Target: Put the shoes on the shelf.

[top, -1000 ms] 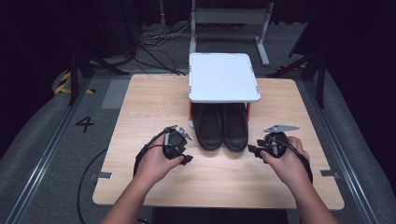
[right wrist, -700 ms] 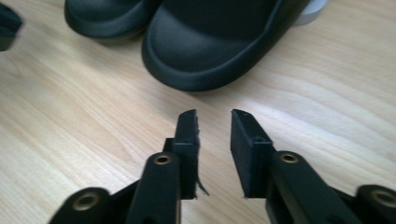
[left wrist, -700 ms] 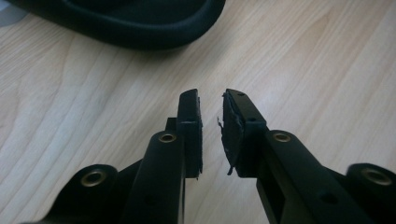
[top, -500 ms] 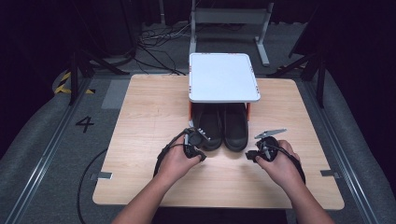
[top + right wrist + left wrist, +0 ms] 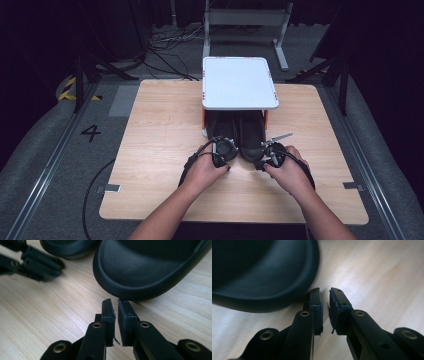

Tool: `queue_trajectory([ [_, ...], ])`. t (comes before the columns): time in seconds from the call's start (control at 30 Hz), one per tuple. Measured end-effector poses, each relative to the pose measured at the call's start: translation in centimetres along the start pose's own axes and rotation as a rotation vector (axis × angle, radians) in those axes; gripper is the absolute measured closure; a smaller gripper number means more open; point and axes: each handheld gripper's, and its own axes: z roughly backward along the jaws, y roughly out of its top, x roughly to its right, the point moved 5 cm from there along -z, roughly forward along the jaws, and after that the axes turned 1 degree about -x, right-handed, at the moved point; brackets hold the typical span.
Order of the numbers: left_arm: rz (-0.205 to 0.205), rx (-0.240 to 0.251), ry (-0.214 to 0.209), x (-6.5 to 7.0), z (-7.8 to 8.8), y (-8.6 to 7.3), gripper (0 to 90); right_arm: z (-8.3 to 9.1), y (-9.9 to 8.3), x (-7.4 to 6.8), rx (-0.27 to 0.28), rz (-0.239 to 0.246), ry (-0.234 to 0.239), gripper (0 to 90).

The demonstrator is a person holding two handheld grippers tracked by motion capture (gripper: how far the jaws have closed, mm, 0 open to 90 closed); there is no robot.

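Two black shoes stand side by side under a small white-topped stand (image 5: pixel 239 82), toes toward me: the left shoe (image 5: pixel 222 129) and the right shoe (image 5: pixel 251 136). My left gripper (image 5: pixel 223 150) sits at the left shoe's toe. In the left gripper view its jaws (image 5: pixel 325 291) are shut with only a thin slit and hold nothing, and the shoe's rounded toe (image 5: pixel 262 272) lies just ahead to the left. My right gripper (image 5: pixel 267 152) is at the right shoe's toe. Its tips (image 5: pixel 114 301) are shut and empty, almost touching that toe (image 5: pixel 150 267).
The wooden table (image 5: pixel 160 125) has bare room left and right of the stand and in front of my hands. The right gripper view takes in the left gripper (image 5: pixel 37 262) low on the wood beside the other shoe's toe (image 5: pixel 67 246). Cables and a metal frame lie beyond the table.
Both hands have moved inward and forward, from out beside the shoes to right at their toes. Both grippers stay empty.
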Motion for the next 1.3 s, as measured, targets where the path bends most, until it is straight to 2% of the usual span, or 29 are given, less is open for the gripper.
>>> queue_trajectory([
  [0.07,0.027,0.017,-0.012,-0.2,0.0,0.2,81.4,-0.3,0.2,0.1,-0.01,0.005,-0.007,84.1],
  [0.17,0.035,0.023,0.015,-0.8,0.2,0.5,81.3,-0.6,0.7,0.3,-0.01,0.007,-0.02,84.0],
  [0.27,0.048,0.035,0.01,-1.1,0.2,0.6,81.0,-0.6,1.4,0.6,-0.009,0.006,-0.038,84.0],
  [0.3,0.047,0.045,0.015,-1.6,0.1,0.8,80.7,-0.6,1.7,0.7,-0.009,0.003,-0.04,84.0],
  [0.37,0.066,0.041,0.003,-1.9,0.0,0.9,81.2,-0.6,2.0,1.0,-0.013,-0.006,-0.042,84.2],
  [0.53,0.066,0.032,-0.006,-2.6,0.2,1.3,81.4,-1.1,2.9,2.1,-0.023,-0.026,-0.06,82.1],
  [0.63,0.073,0.031,-0.017,-3.1,0.1,1.4,82.1,-1.3,3.3,2.2,-0.029,-0.051,-0.044,81.6],
  [0.7,0.082,0.023,-0.027,-3.1,0.2,1.4,83.2,-1.3,3.2,2.2,-0.026,-0.055,-0.05,81.7],
  [0.77,0.08,0.024,-0.03,-3.2,0.2,1.5,83.6,-1.4,2.6,1.8,-0.057,-0.058,-0.044,81.9],
  [0.83,0.083,0.008,-0.023,-3.3,0.3,1.5,84.2,-1.4,2.1,0.9,-0.069,-0.052,-0.003,82.3],
  [0.9,0.082,-0.001,-0.017,-3.6,0.3,1.6,84.5,-1.4,2.1,0.4,-0.056,-0.057,0.02,82.3],
  [0.93,0.086,0.001,-0.018,-3.8,0.4,1.6,84.7,-1.4,2.4,0.3,-0.043,-0.058,0.027,82.4],
  [1.0,0.091,0.014,-0.008,-4.1,0.3,1.8,84.8,-1.5,3.3,0.7,-0.013,-0.067,0.011,84.0],
  [1.03,0.09,0.009,0.013,-4.3,0.3,1.9,84.4,-1.4,3.6,0.8,-0.015,-0.077,0.013,85.2],
  [1.1,0.091,0.019,0.022,-4.6,0.3,2.1,84.2,-1.5,4.0,0.8,-0.026,-0.091,0.025,85.9],
  [1.13,0.099,0.031,0.017,-4.8,0.3,2.2,83.9,-1.6,4.4,1.0,-0.03,-0.093,0.017,87.7],
  [1.2,0.104,0.059,0.018,-5.2,0.1,2.5,82.1,-1.8,4.9,1.5,-0.026,-0.085,-0.04,87.7],
  [1.3,0.1,0.075,0.014,-5.5,-0.1,3.0,80.6,-1.8,5.7,2.1,-0.009,-0.112,-0.06,87.8],
])
